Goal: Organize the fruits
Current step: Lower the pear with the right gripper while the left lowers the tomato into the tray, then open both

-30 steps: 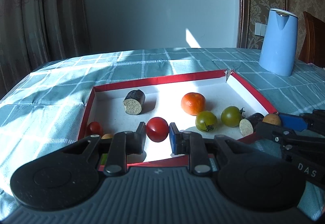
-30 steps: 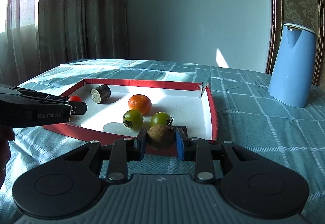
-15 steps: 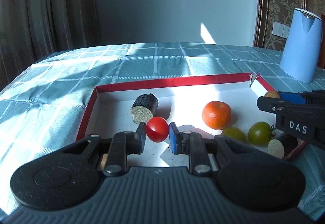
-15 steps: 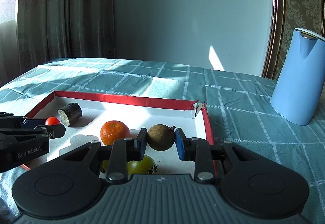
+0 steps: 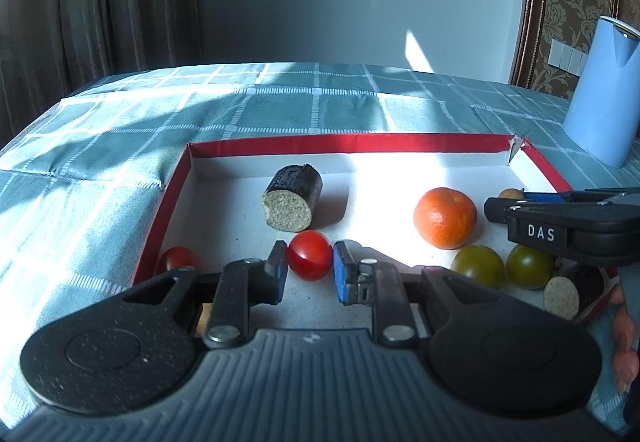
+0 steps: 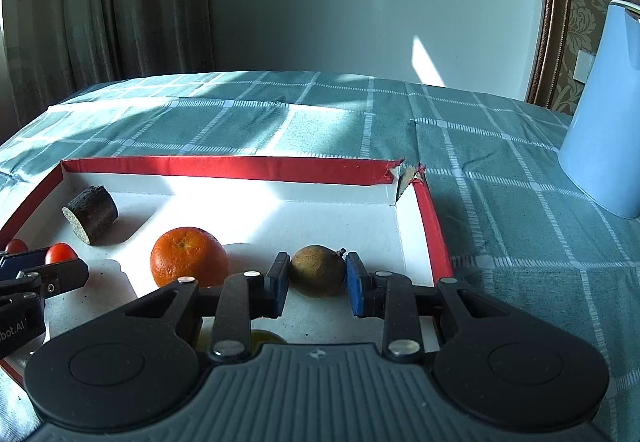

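While the red-rimmed tray (image 5: 400, 141) holds every fruit, the orange (image 6: 188, 256) lies mid-floor between both tools. Toward the right wall, the right gripper (image 6: 317, 284) pinches the brown fruit (image 6: 318, 270) from both sides. Nearer the left wall, the left gripper (image 5: 310, 274) pinches the red tomato (image 5: 309, 255), a second tomato (image 5: 178, 260) just leftward.

table (image 6: 320, 121): teal checked cloth | on it: red-rimmed tray (image 6: 224, 164), blue kettle (image 6: 604, 113)
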The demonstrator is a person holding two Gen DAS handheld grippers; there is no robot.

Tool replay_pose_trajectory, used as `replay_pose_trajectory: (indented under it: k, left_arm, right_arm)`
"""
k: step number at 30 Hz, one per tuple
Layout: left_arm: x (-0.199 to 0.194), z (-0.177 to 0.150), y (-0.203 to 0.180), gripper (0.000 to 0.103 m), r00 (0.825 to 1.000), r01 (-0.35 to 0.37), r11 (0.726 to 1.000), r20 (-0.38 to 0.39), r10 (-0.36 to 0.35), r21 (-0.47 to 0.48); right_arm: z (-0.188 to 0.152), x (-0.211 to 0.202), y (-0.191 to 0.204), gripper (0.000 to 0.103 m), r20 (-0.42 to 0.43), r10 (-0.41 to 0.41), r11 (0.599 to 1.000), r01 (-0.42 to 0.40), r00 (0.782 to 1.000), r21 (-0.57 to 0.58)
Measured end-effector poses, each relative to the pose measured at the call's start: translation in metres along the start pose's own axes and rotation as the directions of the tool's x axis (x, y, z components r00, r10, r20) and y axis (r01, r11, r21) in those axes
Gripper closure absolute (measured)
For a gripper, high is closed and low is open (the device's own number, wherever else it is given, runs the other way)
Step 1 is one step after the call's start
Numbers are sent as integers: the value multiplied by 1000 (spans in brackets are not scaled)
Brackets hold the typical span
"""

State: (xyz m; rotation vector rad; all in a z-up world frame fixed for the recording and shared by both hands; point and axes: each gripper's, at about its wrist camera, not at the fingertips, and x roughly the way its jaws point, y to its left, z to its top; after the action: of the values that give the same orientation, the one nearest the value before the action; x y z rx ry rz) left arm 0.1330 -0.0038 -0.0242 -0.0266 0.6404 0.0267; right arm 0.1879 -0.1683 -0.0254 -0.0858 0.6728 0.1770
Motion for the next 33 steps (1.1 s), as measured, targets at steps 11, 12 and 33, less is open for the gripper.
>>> replay_pose_trajectory:
  k: [11,12,33]
  left_arm:
    - [2,-2,-2,73,1000,-17,1000,-8,17,11]
    - [2,-2,-2,69,1000,-21,1000,-6,21,8]
    - [-8,-4,-6,22,998,-44,998,49,42,40]
  right_arm:
    - [2,0,-1,74,-7,44,999,-44,999,21]
    - [2,0,-1,74,-8,50,998,-50,999,22]
    - [-5,-17,0,31,48,38,999,-40,998,30]
